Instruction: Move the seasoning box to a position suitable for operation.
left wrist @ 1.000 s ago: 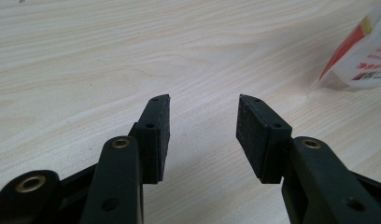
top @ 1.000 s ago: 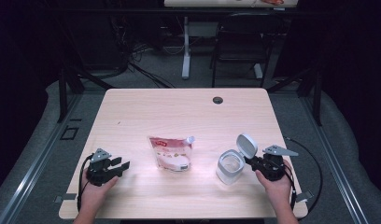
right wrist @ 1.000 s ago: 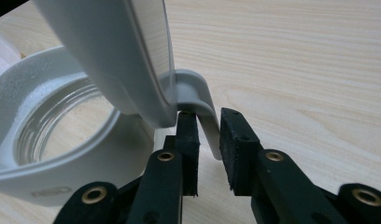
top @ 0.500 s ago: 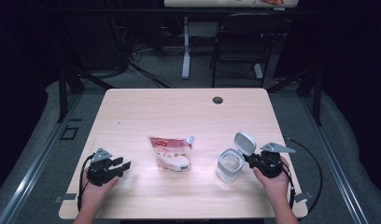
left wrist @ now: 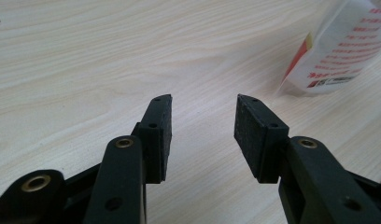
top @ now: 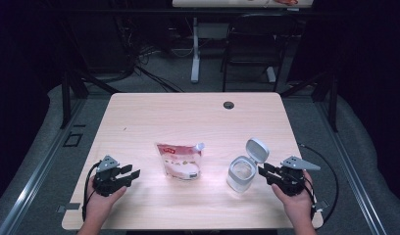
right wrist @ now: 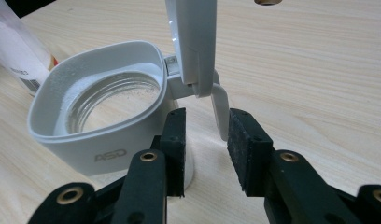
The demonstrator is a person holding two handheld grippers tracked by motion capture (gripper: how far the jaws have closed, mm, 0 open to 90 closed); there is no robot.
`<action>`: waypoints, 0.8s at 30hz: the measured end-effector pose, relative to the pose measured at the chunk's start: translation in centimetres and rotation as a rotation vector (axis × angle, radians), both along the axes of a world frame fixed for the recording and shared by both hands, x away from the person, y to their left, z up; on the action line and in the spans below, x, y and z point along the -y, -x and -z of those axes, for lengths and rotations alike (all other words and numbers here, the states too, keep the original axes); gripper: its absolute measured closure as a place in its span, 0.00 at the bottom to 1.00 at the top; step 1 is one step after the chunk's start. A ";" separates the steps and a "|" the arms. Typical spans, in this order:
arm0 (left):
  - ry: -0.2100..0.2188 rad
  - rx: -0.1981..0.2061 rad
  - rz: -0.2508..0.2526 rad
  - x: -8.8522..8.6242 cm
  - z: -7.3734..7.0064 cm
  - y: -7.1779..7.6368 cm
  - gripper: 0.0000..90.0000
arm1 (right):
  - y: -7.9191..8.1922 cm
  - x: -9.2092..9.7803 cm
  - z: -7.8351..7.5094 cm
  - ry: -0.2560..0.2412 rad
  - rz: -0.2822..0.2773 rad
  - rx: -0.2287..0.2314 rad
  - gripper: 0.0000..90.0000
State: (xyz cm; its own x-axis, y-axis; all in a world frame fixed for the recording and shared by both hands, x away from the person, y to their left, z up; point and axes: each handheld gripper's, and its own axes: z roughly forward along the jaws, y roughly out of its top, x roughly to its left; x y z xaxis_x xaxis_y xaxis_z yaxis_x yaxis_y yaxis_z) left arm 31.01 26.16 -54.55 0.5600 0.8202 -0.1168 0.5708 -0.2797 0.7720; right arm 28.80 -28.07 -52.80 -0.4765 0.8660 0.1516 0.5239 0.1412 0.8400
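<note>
A white-rimmed clear jar [top: 239,175] stands at the right front of the table with its hinged lid [top: 257,149] flipped up. In the right gripper view the jar [right wrist: 100,135] is empty, and the lid [right wrist: 193,37] rises behind a white latch tab [right wrist: 220,112]. My right gripper [top: 263,171] [right wrist: 207,113] is open, its jaws either side of that tab, the right pad close to it. A white and red spouted pouch [top: 181,160] [left wrist: 338,51] lies flat at the table's middle. My left gripper [top: 128,175] [left wrist: 205,100] rests open at the left front, holding nothing.
The light wooden table [top: 188,112] has a round cable hole [top: 229,105] near its far edge. A desk leg [top: 194,49] and a chair [top: 252,44] stand on the floor beyond the table. The pouch's edge [right wrist: 16,51] lies just left of the jar.
My right gripper has moved left, up to the jar, so its jaws now flank the lid's tab. The left gripper, the pouch and the jar have not moved.
</note>
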 end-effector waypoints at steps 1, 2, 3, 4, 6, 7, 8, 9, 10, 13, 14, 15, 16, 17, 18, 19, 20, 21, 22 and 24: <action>0.003 0.001 0.002 0.0 0.0 0.0 0.63 | 0.0 0.0 0.0 0.000 0.000 0.000 0.75; 0.004 0.001 0.002 0.0 -0.1 0.0 0.63 | 0.1 0.1 -0.1 0.000 -0.003 -0.002 0.75; 0.005 0.000 0.001 0.1 -0.1 0.1 0.63 | 0.2 0.1 -0.1 -0.007 -0.004 0.000 0.75; 0.006 -0.004 0.003 0.1 -0.2 0.1 0.63 | 0.3 0.2 -0.2 -0.010 -0.003 0.003 0.75; 0.017 0.002 0.000 0.1 -0.4 0.2 0.63 | 0.5 0.2 -0.3 -0.006 0.007 0.017 0.76; 0.019 0.000 0.005 0.1 -0.5 0.3 0.63 | 0.6 0.2 -0.3 -0.006 0.011 0.025 0.76; 0.022 0.005 0.010 0.1 -0.6 0.4 0.63 | 0.7 0.2 -0.4 -0.008 0.014 0.028 0.76; 0.022 0.007 0.021 0.1 -0.8 0.4 0.65 | 0.7 0.2 -0.5 -0.002 0.016 0.028 0.76; 0.026 0.011 0.026 0.2 -0.8 0.5 0.65 | 0.8 0.1 -0.5 -0.002 0.009 0.026 0.76; 0.031 0.016 0.038 0.5 -0.9 0.7 0.65 | 0.9 0.0 -0.6 -0.007 0.007 0.029 0.76; 0.032 0.021 0.040 0.5 -1.0 0.7 0.63 | 0.9 0.0 -0.7 -0.010 0.014 0.030 0.76; 0.031 0.020 0.044 0.6 -1.0 0.7 0.63 | 0.9 0.0 -0.7 -0.010 0.014 0.030 0.76; 0.035 0.024 0.047 0.7 -1.1 0.7 0.62 | 0.9 0.1 -0.8 -0.011 0.016 0.031 0.76; 0.038 0.024 0.053 0.7 -1.2 0.8 0.62 | 1.0 0.2 -0.8 -0.015 0.016 0.028 0.76; 0.050 0.021 0.056 0.9 -1.4 0.9 0.62 | 1.0 0.2 -0.9 -0.025 0.013 0.030 0.76; 0.053 0.024 0.065 0.9 -1.5 0.9 0.62 | 1.1 0.3 -1.0 -0.021 0.010 0.032 0.75; 0.067 0.028 0.067 1.1 -1.7 1.0 0.61 | 1.2 0.4 -1.1 -0.024 0.009 0.032 0.75; 0.064 0.031 0.074 1.2 -1.9 1.0 0.61 | 1.3 0.4 -1.2 -0.036 0.009 0.036 0.75; 0.066 0.027 0.077 1.3 -2.1 1.0 0.61 | 1.4 0.5 -1.4 -0.044 0.008 0.041 0.74; 0.066 0.041 0.098 1.7 -2.6 1.1 0.61 | 1.6 0.6 -1.6 -0.051 0.015 0.053 0.73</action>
